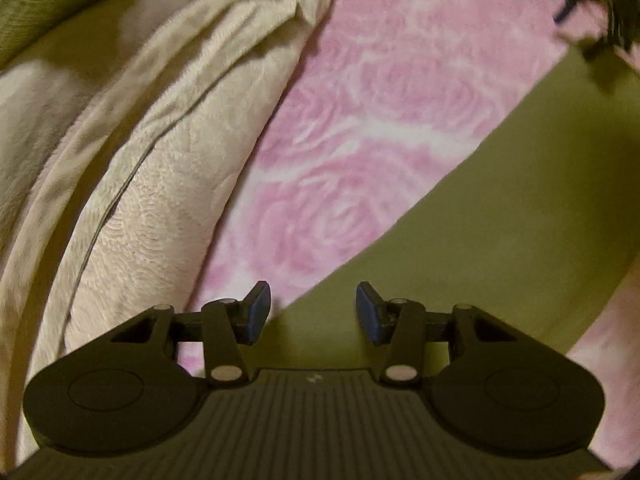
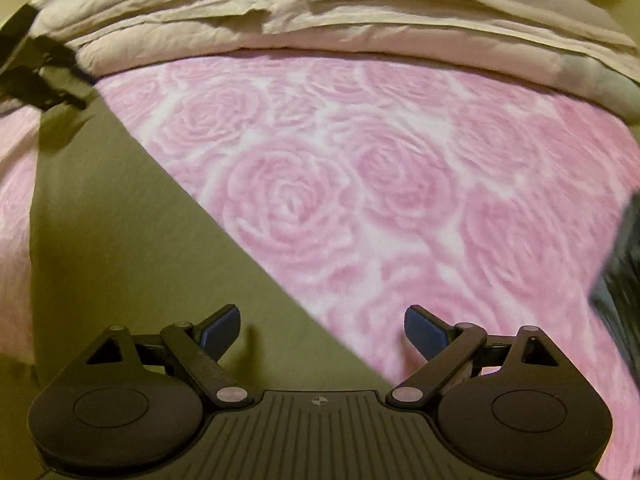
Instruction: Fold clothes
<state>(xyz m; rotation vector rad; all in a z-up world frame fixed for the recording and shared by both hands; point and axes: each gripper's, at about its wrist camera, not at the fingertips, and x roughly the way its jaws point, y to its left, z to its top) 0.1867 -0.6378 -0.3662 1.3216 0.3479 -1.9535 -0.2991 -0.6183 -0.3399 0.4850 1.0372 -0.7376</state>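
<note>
Both pairs of jaws stand apart with nothing between them: the left gripper (image 1: 313,312) hangs over the olive-green garment (image 1: 500,208), and the right gripper (image 2: 322,330) hangs over that garment's straight diagonal edge, where it meets the pink rose-patterned blanket (image 2: 360,184). From the left, the green cloth lies flat and smooth on the blanket, with a heap of cream bedding (image 2: 320,20) beyond it. It looks thin, light and limp, so it should sag and drape once lifted; judging by that, a pinch right at the edge or a corner, one gripper each side, seems the surest hold, though the plush blanket beneath could get caught too.
</note>
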